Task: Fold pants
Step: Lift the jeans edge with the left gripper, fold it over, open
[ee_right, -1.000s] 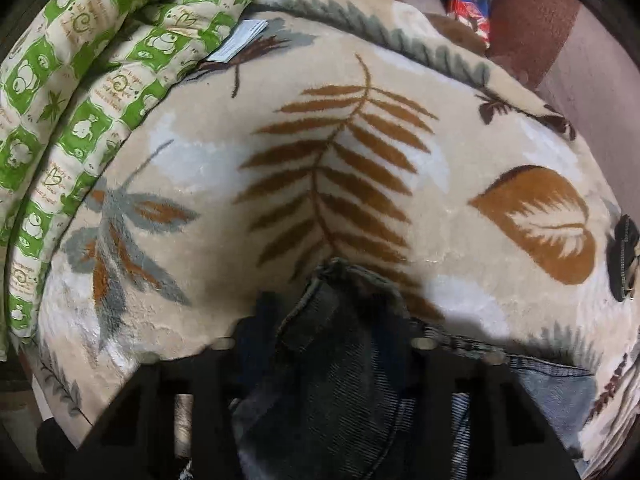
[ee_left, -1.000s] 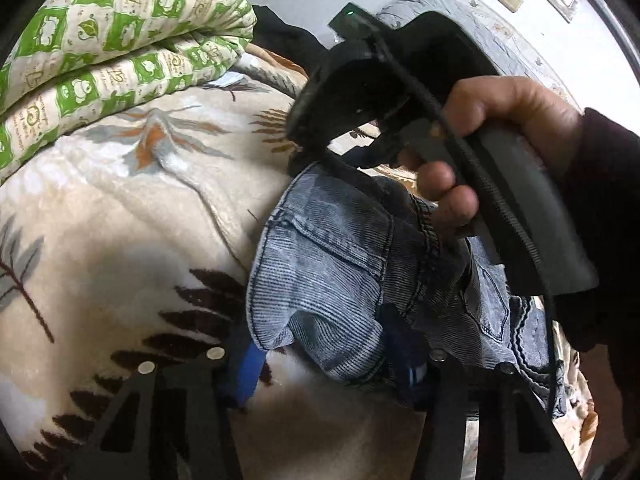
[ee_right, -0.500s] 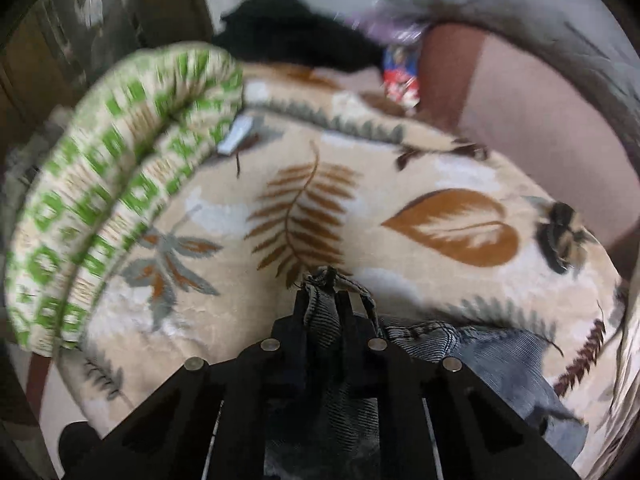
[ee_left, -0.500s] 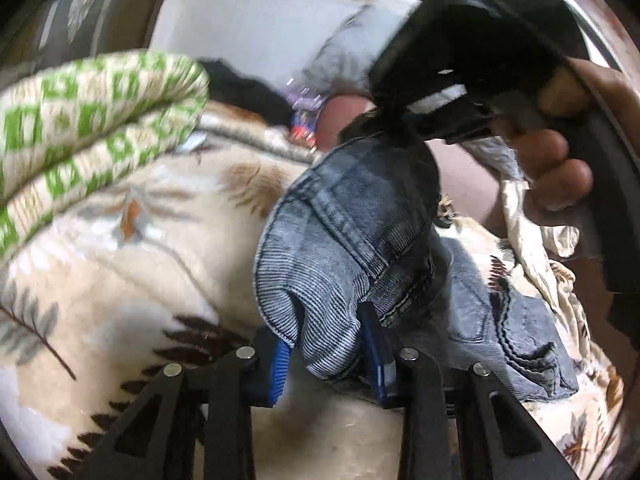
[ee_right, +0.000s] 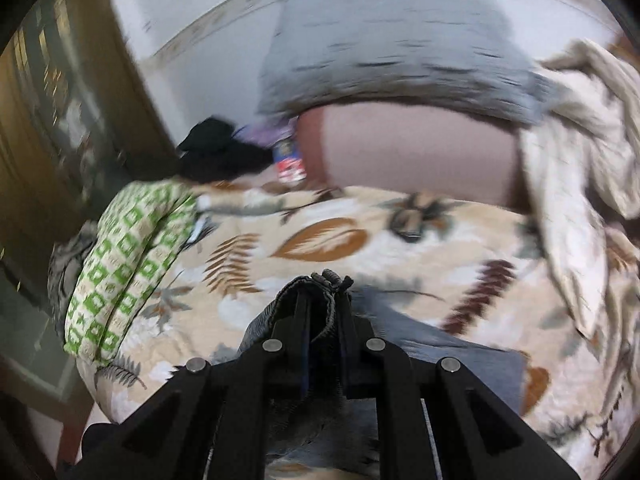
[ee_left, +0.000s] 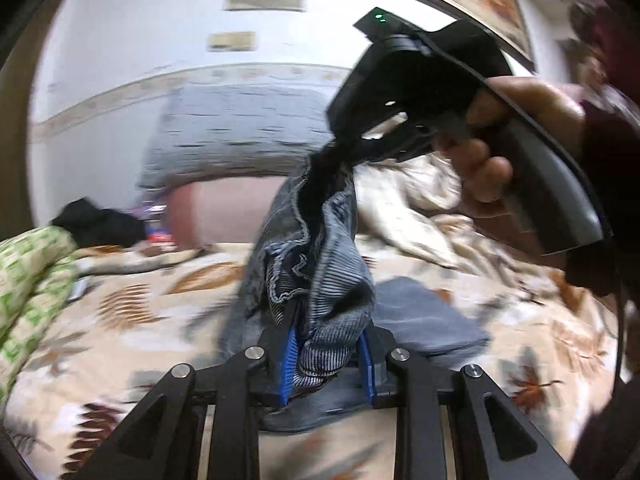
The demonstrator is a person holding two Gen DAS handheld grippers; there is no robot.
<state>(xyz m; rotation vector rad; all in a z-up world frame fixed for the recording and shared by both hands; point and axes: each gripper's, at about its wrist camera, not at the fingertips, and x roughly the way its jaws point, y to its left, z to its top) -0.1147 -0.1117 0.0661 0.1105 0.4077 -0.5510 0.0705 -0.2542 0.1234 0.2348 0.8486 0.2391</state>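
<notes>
Left gripper [ee_left: 328, 354]: clamps a bunched fold of the jeans [ee_left: 316, 264].
Right gripper [ee_right: 322, 312]: pinches their hem, apparently.
Jeans: hang above the leaf-print blanket [ee_left: 132, 320].

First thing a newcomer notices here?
The jeans, bunched and hoisted above the bed, pinched between the left gripper below and the right gripper at upper right. Next, the green-patterned quilt rolled along the bed's left edge.

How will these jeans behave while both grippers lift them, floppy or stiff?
Probably floppy: the jeans sag and bunch between the left gripper and right gripper. Likely fairly heavy, since the lower denim trails on the blanket.
</notes>
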